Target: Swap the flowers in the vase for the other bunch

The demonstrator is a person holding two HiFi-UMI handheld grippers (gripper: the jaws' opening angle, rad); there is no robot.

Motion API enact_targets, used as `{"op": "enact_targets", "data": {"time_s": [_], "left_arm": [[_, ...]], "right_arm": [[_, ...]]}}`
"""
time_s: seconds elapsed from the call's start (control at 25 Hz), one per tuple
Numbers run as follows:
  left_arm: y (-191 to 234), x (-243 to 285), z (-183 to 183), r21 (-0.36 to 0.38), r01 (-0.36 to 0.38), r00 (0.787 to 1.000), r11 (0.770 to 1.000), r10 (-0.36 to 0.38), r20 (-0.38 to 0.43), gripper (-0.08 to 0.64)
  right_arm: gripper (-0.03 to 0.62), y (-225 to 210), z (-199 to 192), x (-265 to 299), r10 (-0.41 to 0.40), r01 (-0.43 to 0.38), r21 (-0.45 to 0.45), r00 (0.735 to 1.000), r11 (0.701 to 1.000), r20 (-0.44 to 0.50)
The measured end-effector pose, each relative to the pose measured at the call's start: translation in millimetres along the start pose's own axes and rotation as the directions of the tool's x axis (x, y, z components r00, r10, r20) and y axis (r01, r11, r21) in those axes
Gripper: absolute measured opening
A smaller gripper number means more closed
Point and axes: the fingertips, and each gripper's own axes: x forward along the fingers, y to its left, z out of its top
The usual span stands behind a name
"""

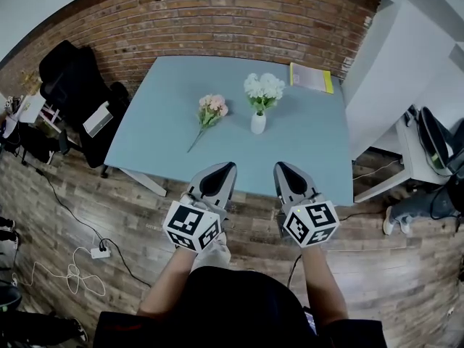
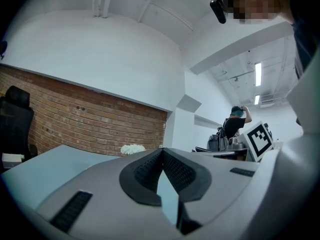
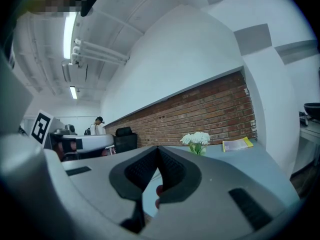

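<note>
A small white vase (image 1: 258, 123) stands near the middle of the light blue table (image 1: 167, 143) and holds a bunch of white flowers (image 1: 263, 88). Left of it a pink bunch (image 1: 211, 110) lies flat on the table top, stem toward me. Both grippers hover side by side at the near table edge, the left gripper (image 1: 226, 168) and the right gripper (image 1: 282, 167), each shut with nothing between its jaws. The white flowers (image 2: 132, 148) show beyond the left gripper's jaws (image 2: 162, 152), and the white flowers (image 3: 196, 139) show again past the right gripper's (image 3: 158, 150).
A yellow booklet (image 1: 312, 77) lies at the table's far right corner. A brick wall (image 1: 217, 20) runs behind the table. A black office chair (image 1: 69, 78) stands at the left, a white desk (image 1: 413, 158) at the right, cables and a power strip (image 1: 100, 251) on the floor.
</note>
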Motion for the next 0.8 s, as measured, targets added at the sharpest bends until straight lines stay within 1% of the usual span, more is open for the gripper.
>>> {"op": "enact_targets", "data": {"time_s": [0.4, 0.8], "left_arm": [[31.8, 30.2, 10.5, -0.018, 0.05, 0.999, 0.999, -0.05, 0.006, 0.008], [79.1, 47.6, 15.1, -0.034, 0.089, 0.996, 0.995, -0.089, 0.0, 0.008]], "right_arm": [[0.012, -14.0, 9.4, 35.7, -0.051, 0.051, -0.002, 0.999, 0.999, -0.009], [0.012, -19.7, 18.2, 74.7, -0.103, 0.103, -0.021, 0.994, 0.994, -0.018]]}}
